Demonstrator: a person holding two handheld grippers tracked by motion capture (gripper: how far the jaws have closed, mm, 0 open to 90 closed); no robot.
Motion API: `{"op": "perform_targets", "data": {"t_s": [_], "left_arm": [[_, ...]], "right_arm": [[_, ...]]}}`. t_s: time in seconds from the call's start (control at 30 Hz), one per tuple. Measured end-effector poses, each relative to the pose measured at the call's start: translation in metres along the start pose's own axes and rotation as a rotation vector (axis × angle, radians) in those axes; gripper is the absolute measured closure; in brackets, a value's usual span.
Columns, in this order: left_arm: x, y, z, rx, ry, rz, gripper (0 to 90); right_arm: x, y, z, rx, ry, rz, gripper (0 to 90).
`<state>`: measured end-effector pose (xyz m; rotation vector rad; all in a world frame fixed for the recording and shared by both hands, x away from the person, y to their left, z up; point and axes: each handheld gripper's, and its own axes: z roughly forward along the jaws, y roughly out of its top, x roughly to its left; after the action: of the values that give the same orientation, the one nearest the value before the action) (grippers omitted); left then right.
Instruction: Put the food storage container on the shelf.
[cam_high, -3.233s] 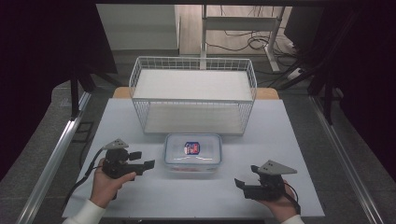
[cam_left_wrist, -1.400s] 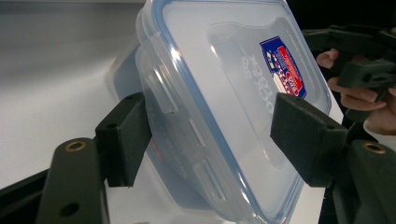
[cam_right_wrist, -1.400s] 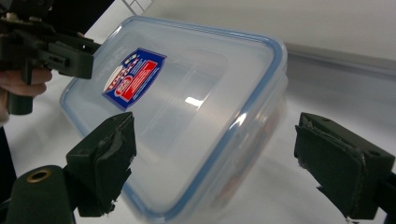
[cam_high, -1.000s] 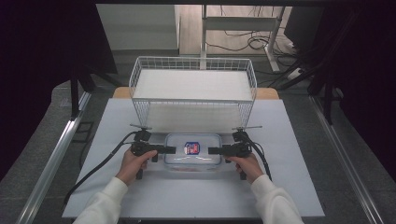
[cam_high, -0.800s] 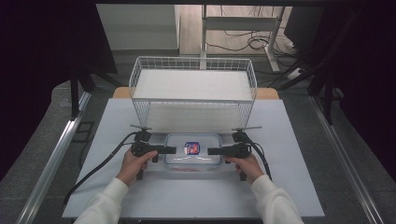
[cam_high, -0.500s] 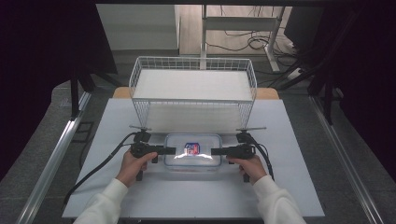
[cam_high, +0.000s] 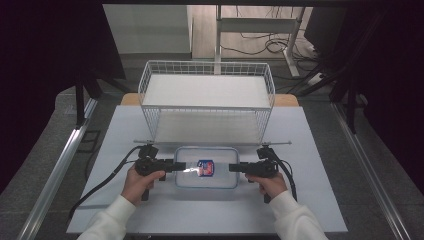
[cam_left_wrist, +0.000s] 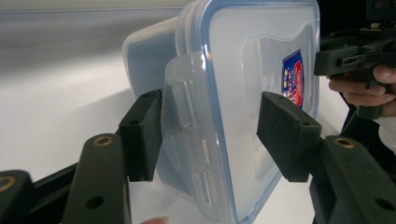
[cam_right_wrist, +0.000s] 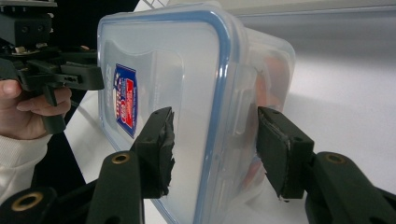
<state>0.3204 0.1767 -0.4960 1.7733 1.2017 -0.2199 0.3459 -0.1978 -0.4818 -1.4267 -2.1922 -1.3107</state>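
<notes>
At the bottom of the high view, 2 white-sleeved forearms bring the left tongs (cam_high: 176, 165) and the right tongs (cam_high: 232, 167) to the short ends of a clear rectangular plastic food box with a blue-sealed clip lid (cam_high: 206, 167), which sits at the lower centre of the frame on the pale grey worktop (cam_high: 320, 200). Both tongs have just been closing, with the box ends between their pads; in the left gripper view one pad (cam_left_wrist: 142, 133) touches the side latch while the other (cam_left_wrist: 282, 135) stands just off the lid, so neither grip looks firm. The box seems light, stiff and slippery; the latch ends offer the best hold. The right gripper view reveals something reddish inside. Farther up stands a white wire basket (cam_high: 207, 107).
</notes>
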Motion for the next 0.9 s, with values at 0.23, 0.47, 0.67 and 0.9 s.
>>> {"op": "perform_targets", "data": {"t_s": [0.23, 0.47, 0.67, 0.9], "left_arm": [[0.000, 0.002, -0.001, 0.005, -0.008, -0.001, 43.9], [-0.001, 0.003, -0.003, -0.009, -0.006, -0.004, 44.4], [-0.001, 0.005, -0.005, -0.021, -0.015, -0.009, 44.9], [0.001, 0.011, -0.005, -0.031, -0.024, -0.017, 44.6]], "right_arm": [[0.000, -0.001, -0.001, -0.008, 0.002, 0.021, 47.6], [0.002, -0.001, -0.001, -0.016, -0.002, 0.027, 47.8], [0.004, 0.001, -0.003, -0.029, -0.001, 0.015, 47.8], [0.007, 0.006, -0.004, -0.047, -0.017, -0.008, 47.8]]}}
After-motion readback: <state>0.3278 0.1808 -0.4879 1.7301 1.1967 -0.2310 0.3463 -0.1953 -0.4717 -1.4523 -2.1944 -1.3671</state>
